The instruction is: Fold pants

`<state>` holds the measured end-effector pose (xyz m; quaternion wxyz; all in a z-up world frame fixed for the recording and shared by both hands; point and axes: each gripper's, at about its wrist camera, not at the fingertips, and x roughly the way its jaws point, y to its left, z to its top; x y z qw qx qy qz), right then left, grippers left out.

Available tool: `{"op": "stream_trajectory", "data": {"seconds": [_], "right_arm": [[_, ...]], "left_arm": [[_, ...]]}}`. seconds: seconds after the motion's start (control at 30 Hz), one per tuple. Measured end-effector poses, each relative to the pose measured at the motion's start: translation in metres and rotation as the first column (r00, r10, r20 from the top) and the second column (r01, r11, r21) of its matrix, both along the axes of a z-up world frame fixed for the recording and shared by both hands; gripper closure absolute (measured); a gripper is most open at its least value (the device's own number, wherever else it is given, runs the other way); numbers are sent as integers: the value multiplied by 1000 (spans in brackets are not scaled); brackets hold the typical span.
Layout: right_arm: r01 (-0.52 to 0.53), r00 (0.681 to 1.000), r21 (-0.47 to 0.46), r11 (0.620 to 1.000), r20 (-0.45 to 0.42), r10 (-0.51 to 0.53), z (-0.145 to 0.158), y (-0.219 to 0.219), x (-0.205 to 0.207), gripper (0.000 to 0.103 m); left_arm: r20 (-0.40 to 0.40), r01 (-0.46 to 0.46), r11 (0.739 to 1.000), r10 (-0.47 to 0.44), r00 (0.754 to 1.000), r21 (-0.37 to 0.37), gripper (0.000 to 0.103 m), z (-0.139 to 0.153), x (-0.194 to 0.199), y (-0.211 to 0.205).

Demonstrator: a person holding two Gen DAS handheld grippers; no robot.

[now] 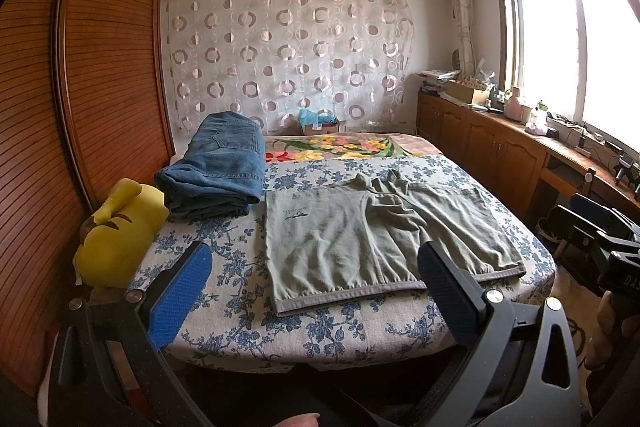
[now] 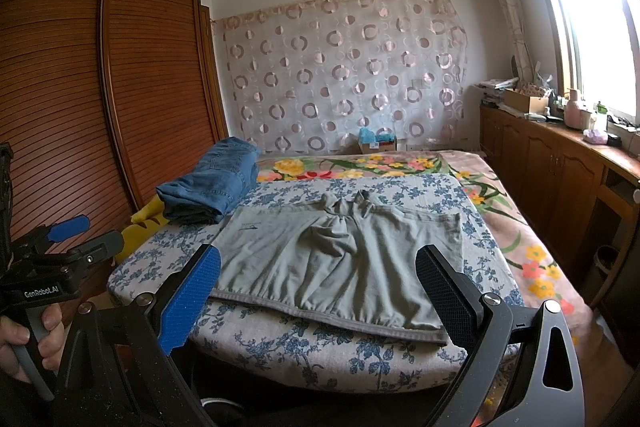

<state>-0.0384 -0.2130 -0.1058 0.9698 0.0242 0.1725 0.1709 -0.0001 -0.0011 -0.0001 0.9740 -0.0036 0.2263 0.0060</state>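
Black gripper (image 2: 318, 289) frames; blue ridged pads (image 2: 188, 301); silver screws; "GenRobot.AI" lettering.

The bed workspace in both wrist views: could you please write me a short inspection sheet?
Surface: bed with blue-flowered white cover.
Job's things: grey-green cotton shorts lying flat, waistband at the near edge, crotch bunched.
Clutter: folded blue denim jeans far left; yellow plush toy at the left edge.
Grippers: left gripper and right gripper both open, holding nothing, short of the shorts.
Cables: some on the window-side wooden counter.
Surroundings: brown slatted wooden wardrobe on the left.
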Motion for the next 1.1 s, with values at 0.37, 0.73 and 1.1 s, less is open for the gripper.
{"op": "stream_trajectory", "data": {"seconds": [0.37, 0.73, 1.1], "right_arm": [[0, 1000, 0, 1000, 0, 0, 0, 0, 0, 5], [0, 1000, 0, 1000, 0, 0, 0, 0, 0, 5], [8, 1000, -1, 1000, -30, -8, -6, -5, 5, 5]], "left_arm": [[1, 0, 1000, 0, 1000, -1, 0, 0, 0, 0], [-3, 1, 1000, -1, 1000, 0, 0, -5, -3, -5], [-52, 11, 1000, -11, 999, -5, 0, -18, 15, -7]]}}
